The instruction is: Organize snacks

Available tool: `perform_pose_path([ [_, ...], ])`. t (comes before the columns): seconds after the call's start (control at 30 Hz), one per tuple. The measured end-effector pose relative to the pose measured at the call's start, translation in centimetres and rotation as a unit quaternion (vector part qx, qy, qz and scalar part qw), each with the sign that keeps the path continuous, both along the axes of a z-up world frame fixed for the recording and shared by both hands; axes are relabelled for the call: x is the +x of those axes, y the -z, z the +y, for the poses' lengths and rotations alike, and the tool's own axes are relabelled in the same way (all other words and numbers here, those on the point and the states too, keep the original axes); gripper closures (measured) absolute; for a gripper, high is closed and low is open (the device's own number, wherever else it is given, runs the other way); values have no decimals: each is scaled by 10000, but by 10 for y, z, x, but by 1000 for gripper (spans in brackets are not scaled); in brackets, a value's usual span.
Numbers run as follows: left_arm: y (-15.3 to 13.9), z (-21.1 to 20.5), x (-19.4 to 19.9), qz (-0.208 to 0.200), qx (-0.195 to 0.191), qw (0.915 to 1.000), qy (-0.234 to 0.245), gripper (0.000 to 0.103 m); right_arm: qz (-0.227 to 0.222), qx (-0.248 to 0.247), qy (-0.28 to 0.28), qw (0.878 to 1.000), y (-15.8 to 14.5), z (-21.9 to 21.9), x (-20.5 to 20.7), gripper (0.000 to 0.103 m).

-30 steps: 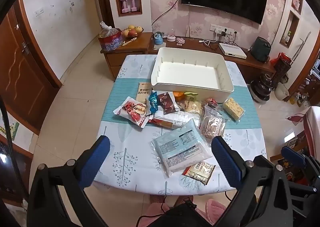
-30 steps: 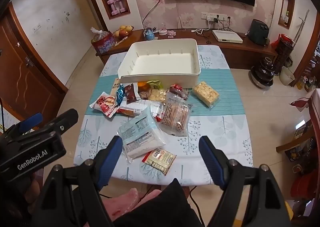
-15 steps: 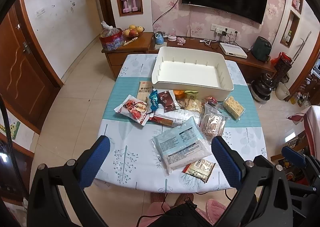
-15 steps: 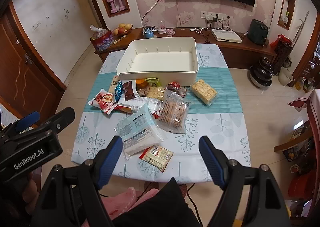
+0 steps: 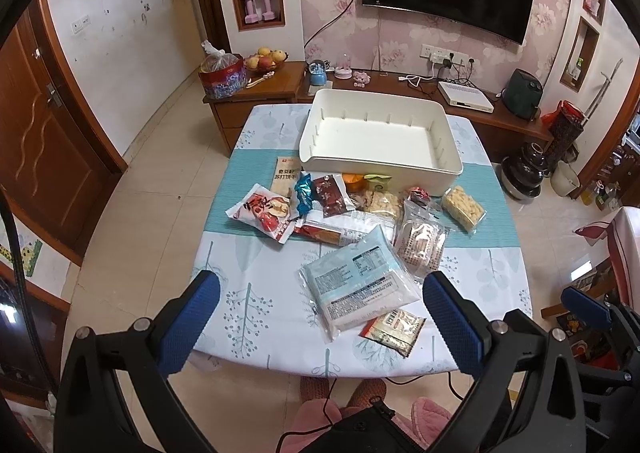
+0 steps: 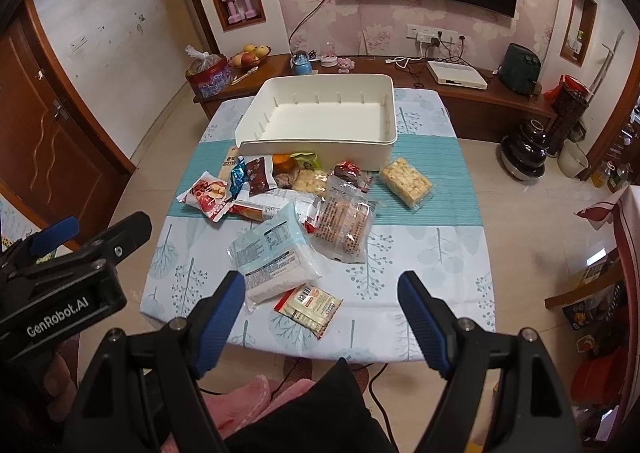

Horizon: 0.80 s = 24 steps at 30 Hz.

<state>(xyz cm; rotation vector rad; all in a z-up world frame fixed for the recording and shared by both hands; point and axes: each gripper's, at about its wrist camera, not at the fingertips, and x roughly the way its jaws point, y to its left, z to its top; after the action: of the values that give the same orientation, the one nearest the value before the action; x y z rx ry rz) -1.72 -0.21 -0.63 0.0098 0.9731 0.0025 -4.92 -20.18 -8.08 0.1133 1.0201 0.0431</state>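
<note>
The left gripper [image 5: 320, 317] hangs above the near edge of the table [image 5: 248, 317] with its blue fingers spread wide and nothing between them. Farthest left in the pile of snacks lies a red and white packet [image 5: 262, 213], next a brown packet [image 5: 286, 175] and a small blue wrapper [image 5: 303, 195], then a dark red packet [image 5: 330, 195]. In the middle, nearest the grippers, lies the big pale blue bag [image 5: 358, 287], flat, its long axis running on a slant from near-left to far-right. Touching its near-right corner is a small yellow packet [image 5: 394, 327]. Further right sit a clear bag of biscuits [image 5: 420, 245] and, apart from the heap, a block of puffed rice [image 5: 464, 207]. Behind them all stands the white bin [image 5: 380, 169], holding nothing that I can see, its long side facing the pile.

The right gripper [image 6: 322, 317] is likewise held wide apart and holds nothing, above the near table edge. From its view the small yellow packet [image 6: 308, 305] sits almost directly ahead between the fingers, with the pale blue bag [image 6: 276, 253] just ahead and left.

No snack is in the bin yet, so I judge the sorting has barely begun. The right hand looks nearer the yellow packet; the left faces the blue bag squarely. Whichever goes must reach forward and down, and for the blue bag close across its short side.
</note>
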Motion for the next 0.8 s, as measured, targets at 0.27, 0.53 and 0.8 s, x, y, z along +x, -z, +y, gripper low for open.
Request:
perform_pose_path([
  [0.27, 4, -11, -8, 108, -112, 9998, -152, 2, 60, -18, -187, 9998, 3, -9, -1, 24],
  [0.53, 11, -18, -11, 237, -90, 9993, -270, 2, -85, 2, -501, 9987, 9, -18, -3, 24],
  [0.8, 19, -19, -5, 373, 188, 9991, 99, 2, -438, -115, -869, 9952, 21, -24, 1, 24],
])
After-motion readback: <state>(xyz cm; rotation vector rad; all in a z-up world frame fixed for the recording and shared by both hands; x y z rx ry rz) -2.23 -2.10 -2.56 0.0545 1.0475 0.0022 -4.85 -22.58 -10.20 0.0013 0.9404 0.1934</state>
